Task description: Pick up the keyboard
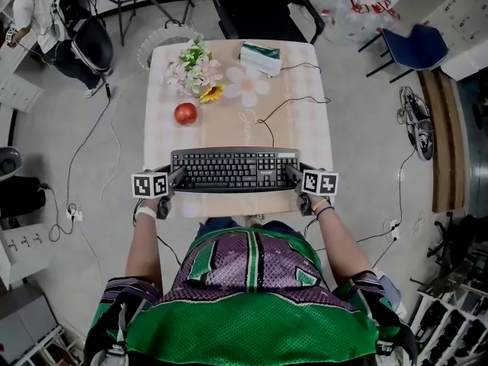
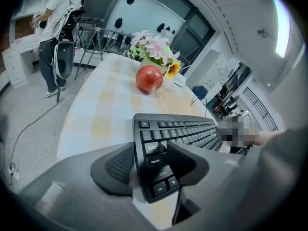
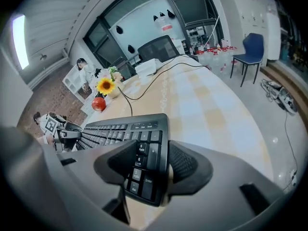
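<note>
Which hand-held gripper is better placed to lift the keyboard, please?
Neither alone: the left hand-held gripper looks closed on the keyboard's left end, the right hand-held gripper on its right end, so lift with both.

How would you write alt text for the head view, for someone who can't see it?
Seen from above, a person's left gripper and right gripper grip the ends of a black keyboard on a table; an apple and flowers lie beyond.
</note>
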`<state>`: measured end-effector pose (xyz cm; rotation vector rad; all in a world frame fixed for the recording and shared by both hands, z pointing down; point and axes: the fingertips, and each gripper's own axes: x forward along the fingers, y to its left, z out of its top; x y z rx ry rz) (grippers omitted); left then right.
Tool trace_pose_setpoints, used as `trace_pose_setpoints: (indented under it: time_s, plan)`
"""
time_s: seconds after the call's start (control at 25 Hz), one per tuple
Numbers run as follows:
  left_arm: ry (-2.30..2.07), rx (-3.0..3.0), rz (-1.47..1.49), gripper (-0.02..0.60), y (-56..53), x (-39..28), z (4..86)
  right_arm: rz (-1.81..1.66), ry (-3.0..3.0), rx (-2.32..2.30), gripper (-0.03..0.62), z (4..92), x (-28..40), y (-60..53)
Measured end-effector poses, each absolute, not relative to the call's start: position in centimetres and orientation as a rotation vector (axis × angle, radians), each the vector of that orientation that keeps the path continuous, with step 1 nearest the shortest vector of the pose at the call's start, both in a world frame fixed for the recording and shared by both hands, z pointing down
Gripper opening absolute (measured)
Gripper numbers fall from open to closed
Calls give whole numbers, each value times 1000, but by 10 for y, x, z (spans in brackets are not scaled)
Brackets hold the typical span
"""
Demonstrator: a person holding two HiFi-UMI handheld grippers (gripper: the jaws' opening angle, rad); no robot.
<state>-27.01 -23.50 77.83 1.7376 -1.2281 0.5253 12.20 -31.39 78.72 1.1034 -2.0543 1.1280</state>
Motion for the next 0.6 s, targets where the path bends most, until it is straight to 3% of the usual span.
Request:
trace_pose_setpoints:
  time_s: [0.12,0.6]
  plan:
    - [-1203,1752,523,275,-235,-265,778,1151,-2064,1073,201,786,121,-314]
    - [-1381,1683,597,273,-236,-264,782,1075,-2072,1145,201,786,122,-313]
